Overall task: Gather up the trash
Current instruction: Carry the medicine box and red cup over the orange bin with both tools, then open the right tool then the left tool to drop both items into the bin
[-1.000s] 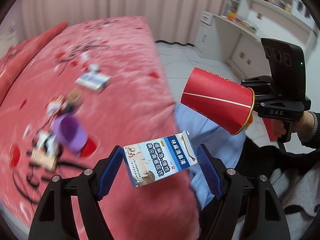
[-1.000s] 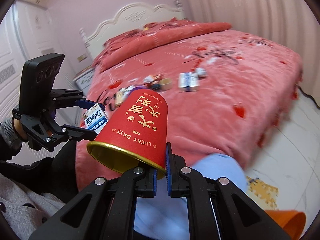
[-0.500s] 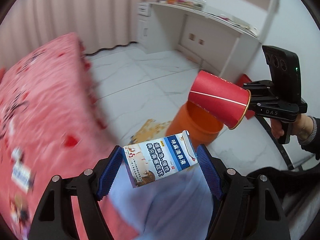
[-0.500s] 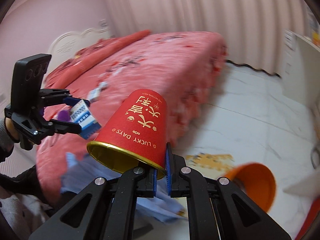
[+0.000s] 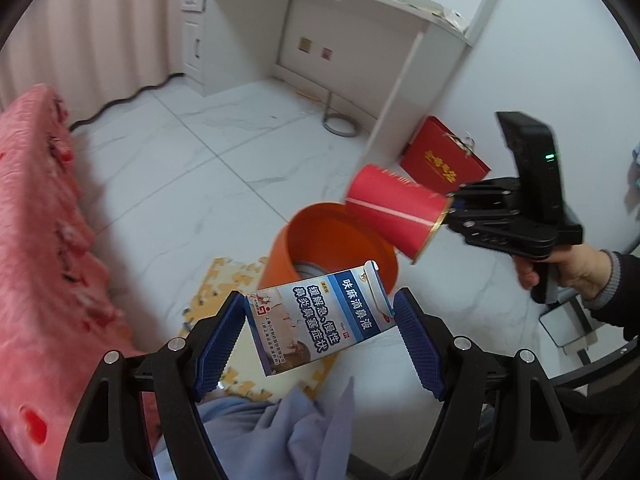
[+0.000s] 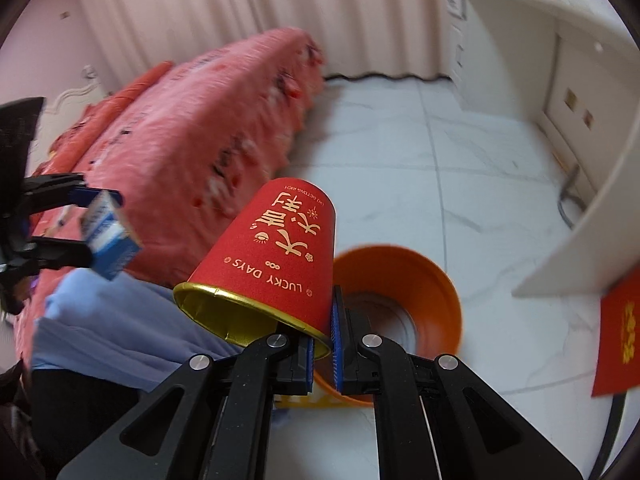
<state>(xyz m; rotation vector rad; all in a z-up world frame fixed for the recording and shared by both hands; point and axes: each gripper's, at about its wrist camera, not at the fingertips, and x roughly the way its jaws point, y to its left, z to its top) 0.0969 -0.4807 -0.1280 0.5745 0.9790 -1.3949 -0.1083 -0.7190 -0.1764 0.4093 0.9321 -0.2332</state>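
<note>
My left gripper [image 5: 320, 320] is shut on a blue and white medicine box [image 5: 320, 316], held in the air just short of an orange bin [image 5: 320, 236] on the floor. My right gripper [image 6: 322, 340] is shut on the gold rim of a red paper cup [image 6: 280, 256], which lies tilted above the orange bin [image 6: 436, 280]. In the left wrist view the red cup [image 5: 394, 210] hangs over the bin's far rim, with the right gripper [image 5: 452, 210] behind it. The box [image 6: 108, 236] and the left gripper [image 6: 86, 224] show at the left of the right wrist view.
A pink-covered bed [image 6: 180, 132] stands at the left. A white desk [image 5: 320, 32] lines the far wall, with a red gift bag [image 5: 444, 160] against its side panel. A puzzle mat [image 5: 224, 292] lies by the bin and a pale blue cloth [image 5: 272, 436] lies below my grippers.
Both grippers have swung away from the bed toward the floor. The orange bin now sits closer and more central under the cup and the box. Both grips are unchanged.
</note>
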